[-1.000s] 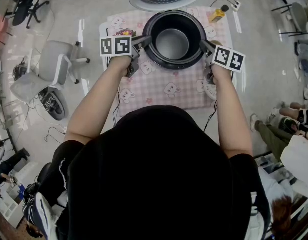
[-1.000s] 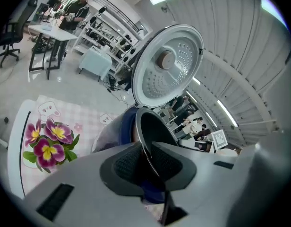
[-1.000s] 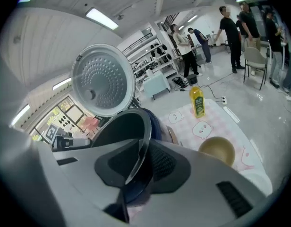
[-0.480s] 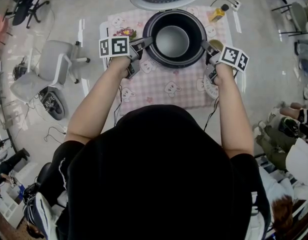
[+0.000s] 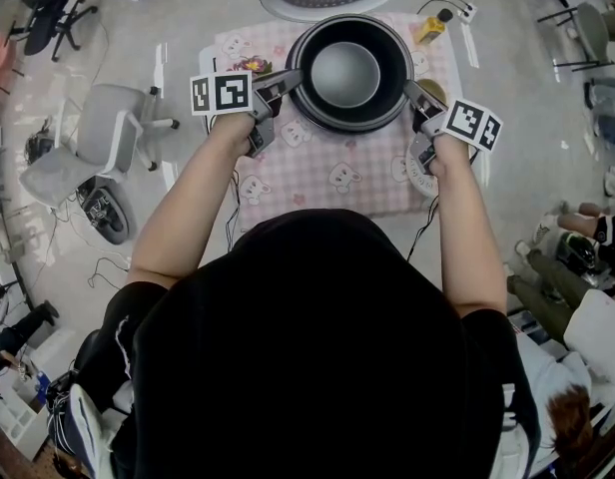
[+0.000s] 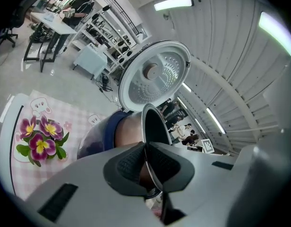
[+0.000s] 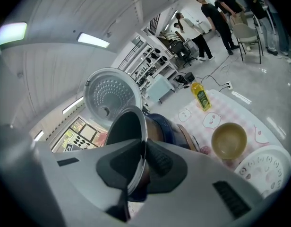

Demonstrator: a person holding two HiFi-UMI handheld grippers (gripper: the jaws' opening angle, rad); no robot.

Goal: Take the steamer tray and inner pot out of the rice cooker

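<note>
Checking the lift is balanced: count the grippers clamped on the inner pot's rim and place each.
2. The left gripper pinches the rim of the inner pot on its left side; the right gripper, its jaws just closed, pinches the opposite, right side. Neither is hidden.

Dark inner pot [image 5: 347, 73] upright, partly above rice cooker [image 6: 105, 131].

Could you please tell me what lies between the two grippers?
The inner pot, in the head view: the left gripper and the right gripper, whose jaws have just been closing, each clamp its rim.
</note>
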